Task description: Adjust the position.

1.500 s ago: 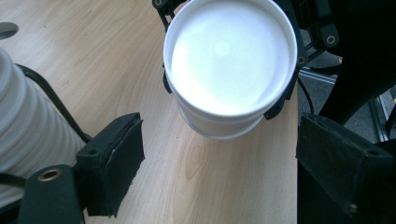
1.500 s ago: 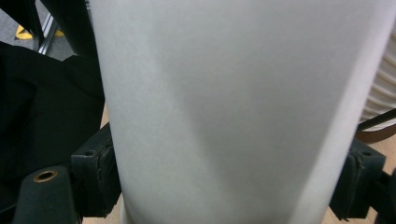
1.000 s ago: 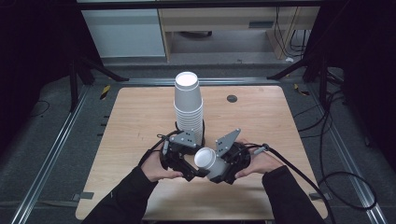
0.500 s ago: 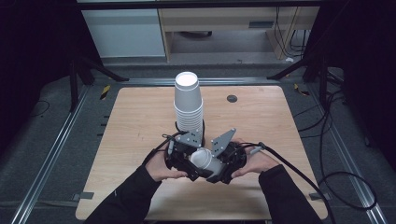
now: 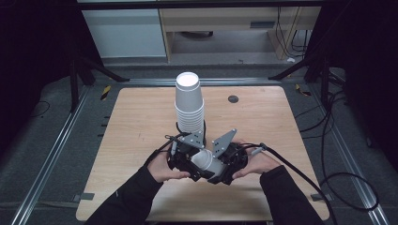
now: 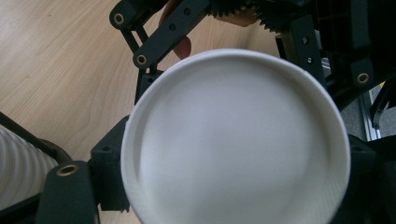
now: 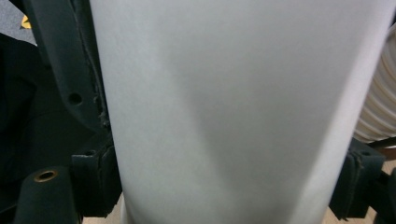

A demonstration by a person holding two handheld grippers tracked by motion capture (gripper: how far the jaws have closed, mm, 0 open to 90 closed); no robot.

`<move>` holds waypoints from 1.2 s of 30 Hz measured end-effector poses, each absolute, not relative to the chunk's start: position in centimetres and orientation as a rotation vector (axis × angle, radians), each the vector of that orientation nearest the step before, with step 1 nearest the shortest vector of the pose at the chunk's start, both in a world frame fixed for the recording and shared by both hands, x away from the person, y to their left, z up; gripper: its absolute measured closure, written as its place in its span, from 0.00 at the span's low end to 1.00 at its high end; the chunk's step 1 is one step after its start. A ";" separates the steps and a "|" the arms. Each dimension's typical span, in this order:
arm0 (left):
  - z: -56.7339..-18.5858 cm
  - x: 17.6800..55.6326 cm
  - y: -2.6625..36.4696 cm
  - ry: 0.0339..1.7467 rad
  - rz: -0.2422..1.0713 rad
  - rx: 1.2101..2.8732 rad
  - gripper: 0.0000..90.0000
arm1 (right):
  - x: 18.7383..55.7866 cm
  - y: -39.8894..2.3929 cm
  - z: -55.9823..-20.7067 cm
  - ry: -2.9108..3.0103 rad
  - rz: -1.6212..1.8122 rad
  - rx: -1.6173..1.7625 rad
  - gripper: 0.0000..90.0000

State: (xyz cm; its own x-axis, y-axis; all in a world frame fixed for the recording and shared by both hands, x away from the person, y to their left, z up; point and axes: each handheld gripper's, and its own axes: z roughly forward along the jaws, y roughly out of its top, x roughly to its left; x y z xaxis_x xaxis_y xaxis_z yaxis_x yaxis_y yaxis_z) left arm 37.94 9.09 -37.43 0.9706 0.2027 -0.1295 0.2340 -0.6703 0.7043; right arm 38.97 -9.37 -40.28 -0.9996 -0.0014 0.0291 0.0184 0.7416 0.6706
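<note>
Left hand-held gripper [image 5: 191,158] closer around white cup [image 5: 205,160]

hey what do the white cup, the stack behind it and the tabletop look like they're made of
White cup: probably paper, matte, with a rolled edge around its recessed base. Cup stack: seemingly the same white paper, nested rims showing as ridges. Table: light wood or wood-look laminate, smooth, with visible grain; which one is unclear.
</note>
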 end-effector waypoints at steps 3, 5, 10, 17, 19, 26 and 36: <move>-37.5 38.0 9.2 0.307 -0.057 2.319 0.24 | 39.0 -9.4 -40.3 -2.903 -1.120 -0.020 0.18; -37.5 38.0 9.2 0.309 -0.058 2.318 0.24 | 39.0 -9.4 -40.3 -2.902 -1.123 -0.021 0.18; -37.5 37.9 9.3 0.310 -0.051 2.321 0.24 | 39.0 -9.3 -40.4 -2.893 -1.127 -0.025 0.18; -37.3 37.9 9.4 0.316 -0.045 2.324 0.25 | 39.0 -9.3 -40.4 -2.893 -1.143 -0.030 0.17; -37.3 37.9 9.5 0.318 -0.046 2.316 0.25 | 39.1 -9.3 -40.4 -2.894 -1.162 -0.029 0.16; -37.3 37.8 9.6 0.316 -0.024 2.343 0.25 | 39.1 -9.4 -40.3 -2.896 -1.177 -0.047 0.10; -37.1 37.9 11.0 0.329 0.002 2.342 0.24 | 39.2 -10.5 -38.8 -2.902 -1.270 -0.104 0.09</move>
State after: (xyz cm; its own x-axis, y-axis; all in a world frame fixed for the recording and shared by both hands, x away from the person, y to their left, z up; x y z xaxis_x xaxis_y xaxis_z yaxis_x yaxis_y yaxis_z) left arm 37.94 11.01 -37.07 0.9668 0.2365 -0.0962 0.2355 -0.6800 0.6944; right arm 39.17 -10.54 -38.78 -0.9975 0.0711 0.0012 0.0491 0.6769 0.7344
